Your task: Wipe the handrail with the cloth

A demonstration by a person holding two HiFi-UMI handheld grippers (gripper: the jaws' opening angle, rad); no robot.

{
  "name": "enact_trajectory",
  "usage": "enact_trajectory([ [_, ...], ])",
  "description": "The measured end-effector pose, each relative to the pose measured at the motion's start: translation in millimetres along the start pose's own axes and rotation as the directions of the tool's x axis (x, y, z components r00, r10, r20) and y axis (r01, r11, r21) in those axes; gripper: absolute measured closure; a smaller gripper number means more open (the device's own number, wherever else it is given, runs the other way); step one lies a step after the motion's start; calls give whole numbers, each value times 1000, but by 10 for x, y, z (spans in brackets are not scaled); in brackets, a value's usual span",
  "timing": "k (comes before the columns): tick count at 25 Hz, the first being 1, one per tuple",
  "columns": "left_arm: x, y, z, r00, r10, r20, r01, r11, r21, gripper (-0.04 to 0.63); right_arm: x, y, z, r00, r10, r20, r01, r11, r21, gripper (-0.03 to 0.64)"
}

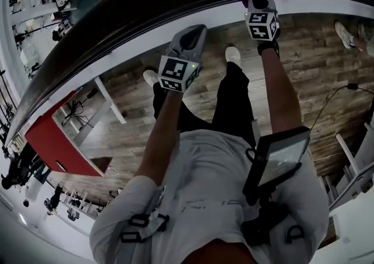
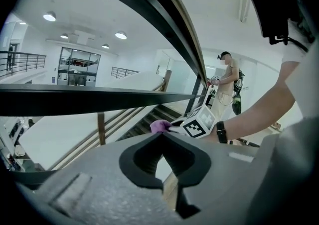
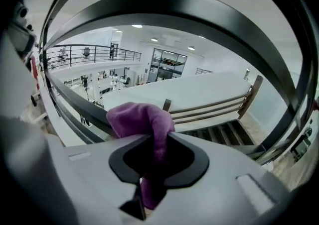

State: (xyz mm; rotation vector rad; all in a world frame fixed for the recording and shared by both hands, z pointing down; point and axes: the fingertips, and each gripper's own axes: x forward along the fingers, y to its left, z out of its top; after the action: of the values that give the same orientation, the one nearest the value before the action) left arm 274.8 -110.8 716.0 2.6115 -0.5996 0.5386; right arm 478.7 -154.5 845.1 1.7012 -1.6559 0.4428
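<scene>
- The cloth (image 3: pixel 141 118), purple and bunched, is pinched in the right gripper (image 3: pixel 152 138). Its jaws are closed on a fold, with a soft lump standing above the tips and a tail hanging below them.
- In the head view the cloth sits up at the top edge of the dark handrail (image 1: pixel 105 38), toward its right stretch. We cannot tell whether it presses on the rail or only meets it.
- The left gripper (image 2: pixel 162 138) is held lower and to the left, just short of the rail. Its jaws are drawn together with nothing between them, and it touches neither cloth nor rail.
- We judge the wiping stroke to be in hand, or just about to begin: the cloth is at the rail and the right arm is stretched out to it.
- The next move calls for keeping the grip firm and dragging the lump along the rail's curve with steady downward pressure, so the cloth neither lifts off nor drags out of the jaws.
- Beyond the rail lie a wooden floor (image 1: pixel 315 52) and a stairwell below, so a dropped cloth would be hard to fetch.
</scene>
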Motion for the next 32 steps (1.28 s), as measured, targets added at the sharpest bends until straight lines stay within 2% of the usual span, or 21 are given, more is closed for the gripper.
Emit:
enact_trajectory([
  [7, 545, -286, 216, 998, -62, 30, 61, 997, 36, 597, 50, -928, -225, 995, -90, -36, 92, 993, 79, 555],
  [12, 930, -606, 305, 994, -102, 35, 100, 994, 45, 597, 42, -1596, -427, 986, -144, -81, 151, 986, 76, 555],
  [14, 1076, -777, 354, 992, -120, 39, 118, 992, 44, 597, 8, -1942, -569, 980, -170, -106, 185, 971, 153, 555],
  [16, 1210, -949, 375, 989, -143, 45, 141, 989, 43, 597, -40, -2300, -783, 971, -200, -132, 228, 939, 256, 555],
  [18, 1311, -1054, 376, 986, -159, 45, 157, 987, 42, 597, -46, -2564, -973, 960, -232, -157, 270, 916, 298, 555],
  [23, 1466, -1141, 376, 984, -169, 52, 167, 985, 44, 597, -3, -2798, -1047, 962, -228, -151, 267, 898, 349, 555],
  [26, 1462, -1225, 356, 985, -164, 48, 162, 986, 47, 597, -61, -2874, -1037, 960, -228, -161, 269, 909, 318, 555],
  [32, 1364, -1256, 374, 989, -141, 50, 138, 989, 52, 597, -177, -3055, -1043, 947, -232, -221, 295, 899, 324, 555],
])
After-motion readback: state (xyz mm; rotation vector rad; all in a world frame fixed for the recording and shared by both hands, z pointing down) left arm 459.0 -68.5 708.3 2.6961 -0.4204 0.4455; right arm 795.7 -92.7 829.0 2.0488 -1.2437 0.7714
